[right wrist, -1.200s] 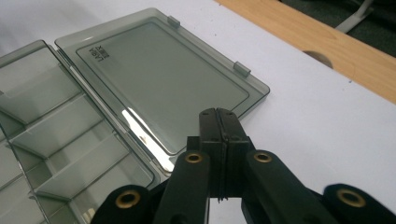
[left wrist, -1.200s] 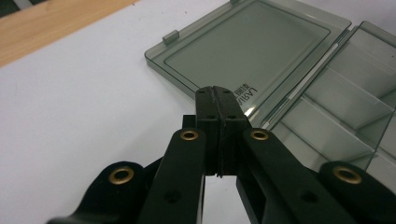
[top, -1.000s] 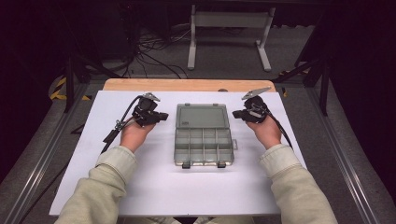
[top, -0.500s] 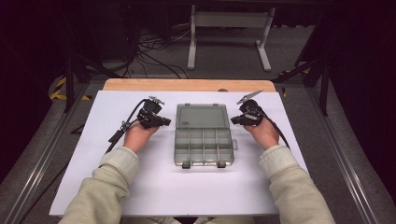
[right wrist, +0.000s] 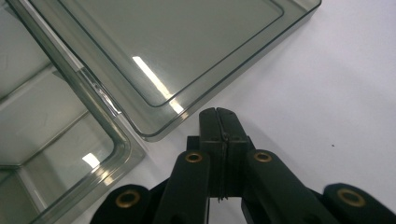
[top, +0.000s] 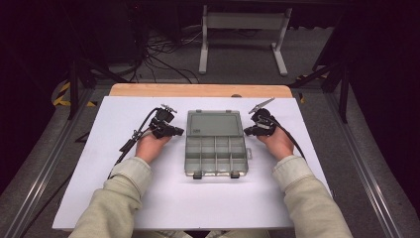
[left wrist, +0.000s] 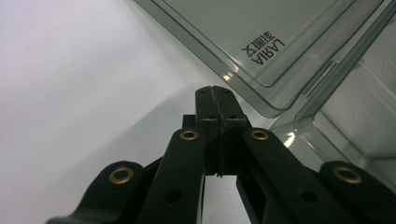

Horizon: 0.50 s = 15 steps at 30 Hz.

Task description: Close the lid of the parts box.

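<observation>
surface: white table top [top: 148, 198] | on it: open clear compartment box [top: 216, 148] — centre | far edge — bare wood strip [top: 198, 90]

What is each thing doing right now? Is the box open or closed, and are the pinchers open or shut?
Clear plastic organizer box: open, compartments empty.
Box lid: folded back flat on the table.
Box latches: undone, at the near edge.
Left gripper: shut, holding nothing, beside the lid's corner.
Right gripper: shut, holding nothing, beside the lid's other corner.
</observation>
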Each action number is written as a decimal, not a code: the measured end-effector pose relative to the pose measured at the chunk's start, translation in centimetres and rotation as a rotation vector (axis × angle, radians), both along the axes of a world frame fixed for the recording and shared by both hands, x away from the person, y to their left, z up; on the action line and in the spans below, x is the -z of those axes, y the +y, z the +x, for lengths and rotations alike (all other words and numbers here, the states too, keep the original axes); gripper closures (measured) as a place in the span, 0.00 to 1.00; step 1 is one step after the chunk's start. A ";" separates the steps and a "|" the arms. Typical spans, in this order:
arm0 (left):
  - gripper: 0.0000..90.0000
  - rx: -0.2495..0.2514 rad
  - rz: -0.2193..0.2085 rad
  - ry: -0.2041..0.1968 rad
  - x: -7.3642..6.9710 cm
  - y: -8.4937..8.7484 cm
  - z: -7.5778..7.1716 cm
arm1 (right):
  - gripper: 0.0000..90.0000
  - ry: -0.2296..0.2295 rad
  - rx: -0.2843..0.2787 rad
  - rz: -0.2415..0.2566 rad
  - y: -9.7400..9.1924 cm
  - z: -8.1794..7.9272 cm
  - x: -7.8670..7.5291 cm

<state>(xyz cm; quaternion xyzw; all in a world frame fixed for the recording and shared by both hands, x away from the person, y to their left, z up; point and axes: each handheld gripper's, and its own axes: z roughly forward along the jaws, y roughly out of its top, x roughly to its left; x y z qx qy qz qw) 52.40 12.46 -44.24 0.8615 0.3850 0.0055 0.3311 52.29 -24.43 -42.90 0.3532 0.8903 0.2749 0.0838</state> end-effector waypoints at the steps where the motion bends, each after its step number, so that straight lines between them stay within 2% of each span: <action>1: 1.00 0.000 0.001 -0.001 0.1 -0.1 0.0 | 1.00 0.003 -0.003 0.000 0.0 0.0 0.1; 5: 1.00 0.020 0.014 -0.008 0.4 -0.4 0.0 | 1.00 0.006 -0.011 0.005 0.1 0.0 0.3; 15: 1.00 0.022 -0.005 -0.014 0.7 -0.6 -0.1 | 1.00 0.007 -0.016 0.013 0.1 0.0 0.5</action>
